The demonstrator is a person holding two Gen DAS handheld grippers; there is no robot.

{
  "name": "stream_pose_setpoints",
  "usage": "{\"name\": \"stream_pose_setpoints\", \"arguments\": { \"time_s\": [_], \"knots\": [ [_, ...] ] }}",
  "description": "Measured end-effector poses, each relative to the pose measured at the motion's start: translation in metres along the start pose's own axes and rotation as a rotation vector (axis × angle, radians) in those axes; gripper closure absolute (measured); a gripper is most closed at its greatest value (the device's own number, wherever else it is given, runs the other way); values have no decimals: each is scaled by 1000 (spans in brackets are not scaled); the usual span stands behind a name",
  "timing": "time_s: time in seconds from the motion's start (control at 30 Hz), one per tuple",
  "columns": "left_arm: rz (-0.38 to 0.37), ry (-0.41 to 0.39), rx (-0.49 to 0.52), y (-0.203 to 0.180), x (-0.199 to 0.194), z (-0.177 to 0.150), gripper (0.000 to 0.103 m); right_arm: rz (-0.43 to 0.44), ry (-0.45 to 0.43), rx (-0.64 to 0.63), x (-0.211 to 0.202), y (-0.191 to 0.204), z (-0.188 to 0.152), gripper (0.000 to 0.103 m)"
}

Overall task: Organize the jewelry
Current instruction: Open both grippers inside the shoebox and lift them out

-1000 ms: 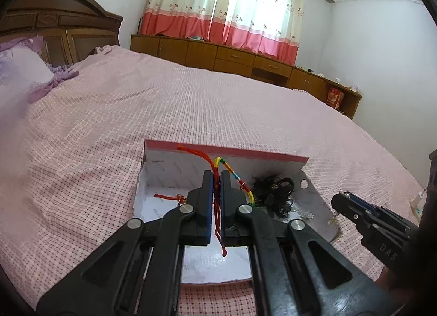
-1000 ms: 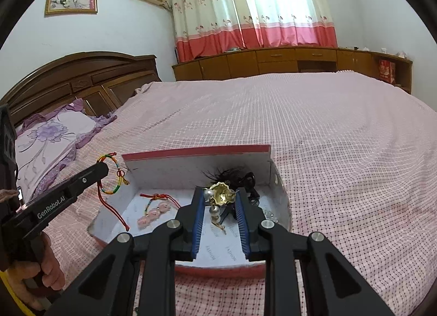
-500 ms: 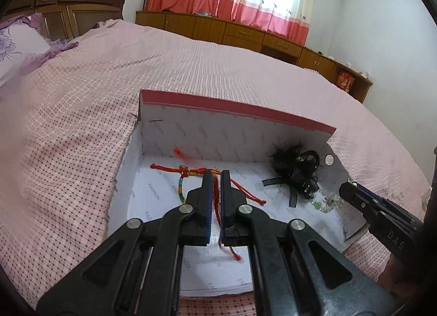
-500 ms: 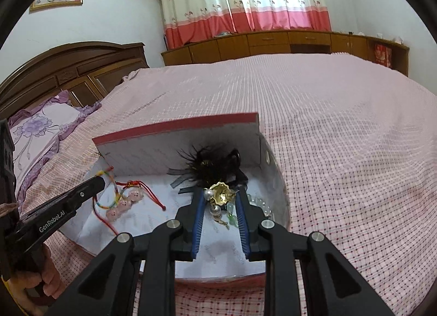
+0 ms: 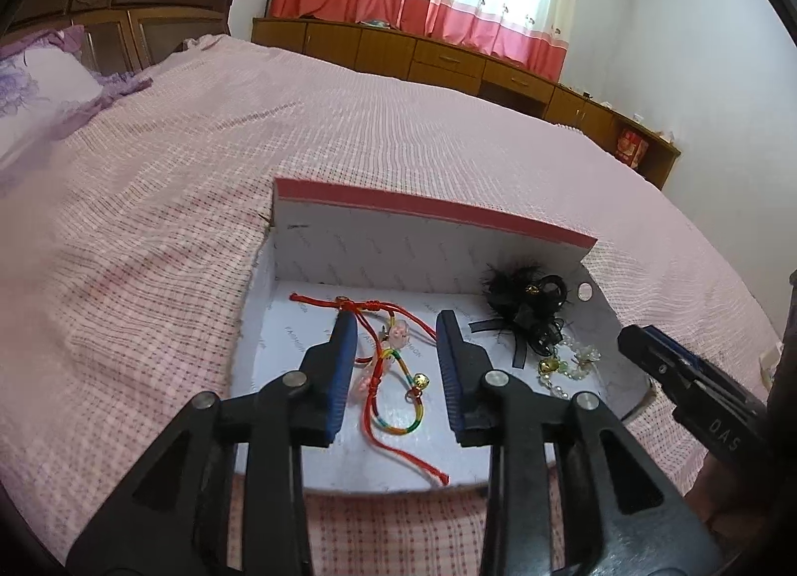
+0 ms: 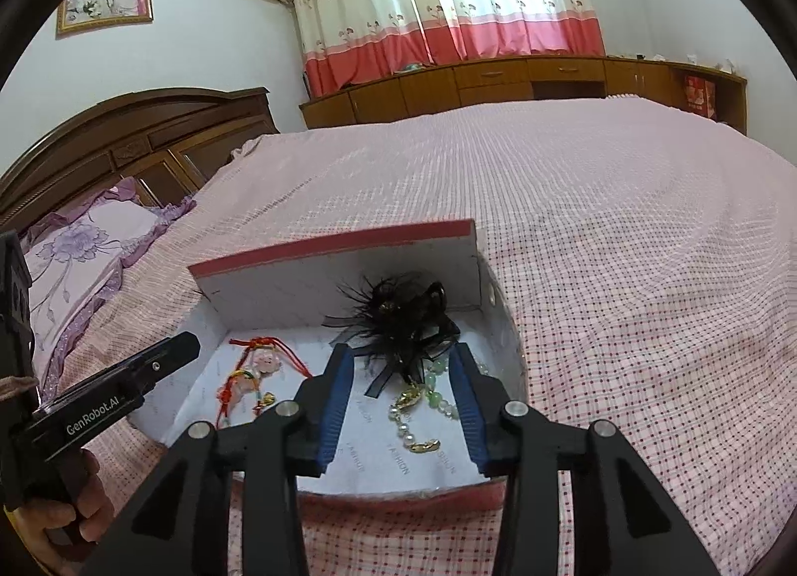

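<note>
An open box [image 5: 433,212], white inside with a red rim, lies on the bed. My left gripper [image 5: 396,327] hovers over its left half with jaws opening. A red and rainbow cord bracelet [image 5: 393,391] lies loose on the box floor between its fingers, untouched by the pads. My right gripper [image 6: 402,357] is over the right half, its jaws also opening. A gold and pearl piece [image 6: 413,421] rests on the floor between them, free of the pads. A black feather hair piece [image 6: 398,312] sits in the back right corner. The bracelet [image 6: 244,381] shows at the left.
The box [image 6: 329,247] sits on a wide bed with a pink checked cover [image 5: 348,137]. A purple flowered pillow [image 6: 84,247] and a dark wooden headboard [image 6: 134,132] are at the left. Wooden cabinets [image 6: 523,77] and red and cream curtains stand behind.
Both grippers went from shut to parted. The cord bracelet left the left jaws and the gold and pearl piece left the right jaws. Both pieces now lie in the box.
</note>
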State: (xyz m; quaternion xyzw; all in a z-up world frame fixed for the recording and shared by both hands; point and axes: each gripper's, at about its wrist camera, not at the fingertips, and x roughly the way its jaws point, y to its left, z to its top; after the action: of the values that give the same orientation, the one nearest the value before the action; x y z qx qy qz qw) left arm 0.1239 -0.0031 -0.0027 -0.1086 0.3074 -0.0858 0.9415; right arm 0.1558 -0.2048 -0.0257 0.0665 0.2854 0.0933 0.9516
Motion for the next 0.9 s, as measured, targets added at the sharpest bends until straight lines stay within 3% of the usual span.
{"name": "stream_pose_setpoints", "arguments": {
  "time_s": [0.53, 0.9],
  "knots": [
    [40, -11, -3, 18, -76, -4, 77, 32, -42, 21, -73, 23, -6, 60],
    [46, 24, 0, 26, -105, -23, 76, 37, -48, 24, -113, 32, -23, 60]
  ]
}}
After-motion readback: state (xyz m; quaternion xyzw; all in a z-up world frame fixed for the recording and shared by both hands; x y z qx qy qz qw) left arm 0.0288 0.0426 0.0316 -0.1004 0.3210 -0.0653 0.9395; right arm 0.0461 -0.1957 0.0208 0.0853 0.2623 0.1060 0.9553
